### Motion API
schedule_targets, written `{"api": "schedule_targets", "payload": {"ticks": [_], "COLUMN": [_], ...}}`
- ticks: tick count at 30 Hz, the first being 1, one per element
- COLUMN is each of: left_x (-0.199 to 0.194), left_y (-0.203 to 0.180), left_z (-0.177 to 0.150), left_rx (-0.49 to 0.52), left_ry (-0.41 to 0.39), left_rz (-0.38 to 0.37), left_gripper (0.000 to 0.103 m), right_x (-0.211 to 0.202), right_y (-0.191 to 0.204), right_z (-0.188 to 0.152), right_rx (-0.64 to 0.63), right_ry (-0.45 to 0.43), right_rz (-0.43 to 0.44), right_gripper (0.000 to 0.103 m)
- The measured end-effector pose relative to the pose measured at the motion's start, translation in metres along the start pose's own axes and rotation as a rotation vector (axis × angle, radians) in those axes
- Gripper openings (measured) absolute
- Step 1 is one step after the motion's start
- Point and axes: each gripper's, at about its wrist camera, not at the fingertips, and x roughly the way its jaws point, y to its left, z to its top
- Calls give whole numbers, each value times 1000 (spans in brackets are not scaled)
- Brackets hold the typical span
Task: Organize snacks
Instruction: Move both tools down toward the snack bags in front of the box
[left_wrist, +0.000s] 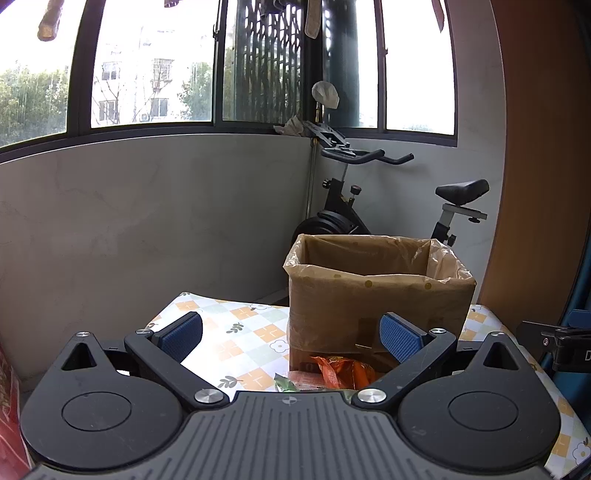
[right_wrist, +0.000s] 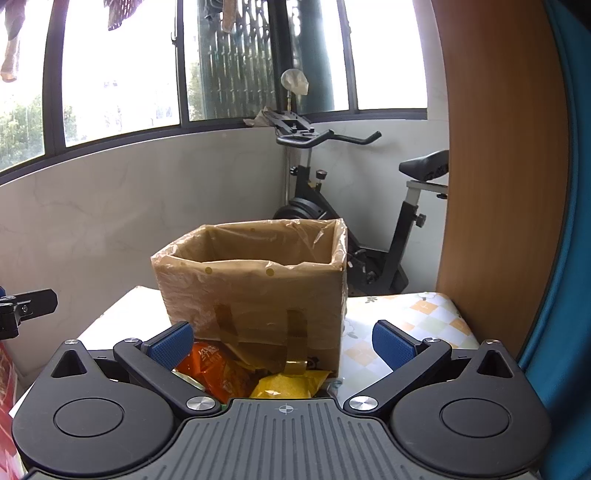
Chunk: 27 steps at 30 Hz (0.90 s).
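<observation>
surface: checked tablecloth (left_wrist: 236, 325) | room: exercise bike (right_wrist: 351, 221), windows | both tools wide, empty

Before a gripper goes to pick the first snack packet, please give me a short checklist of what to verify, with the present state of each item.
1. Left gripper open with nothing between its fingers: ok.
2. Right gripper open with nothing between its fingers: ok.
3. Cardboard box upright, top open, plastic liner in place: ok.
4. Snack packets in front of the box: orange packet and yellow packet visible: ok.
5. Room left inside the box: cannot tell, its inside is hidden.
6. Number of packets: cannot tell, the grippers hide some.
</observation>
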Motion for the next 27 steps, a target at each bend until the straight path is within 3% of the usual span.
{"api": "schedule_targets", "payload": {"ticks": [27], "left_x": [-2], "left_y": [1], "left_z": [-2], "left_rx": [-14], "left_ry": [4], "left_rz": [-25], "left_gripper": [103], "right_x": [2], "right_y": [0], "right_z": [1], "right_rx": [0], "right_ry": [4], "right_rz": [-7], "right_gripper": [103]}}
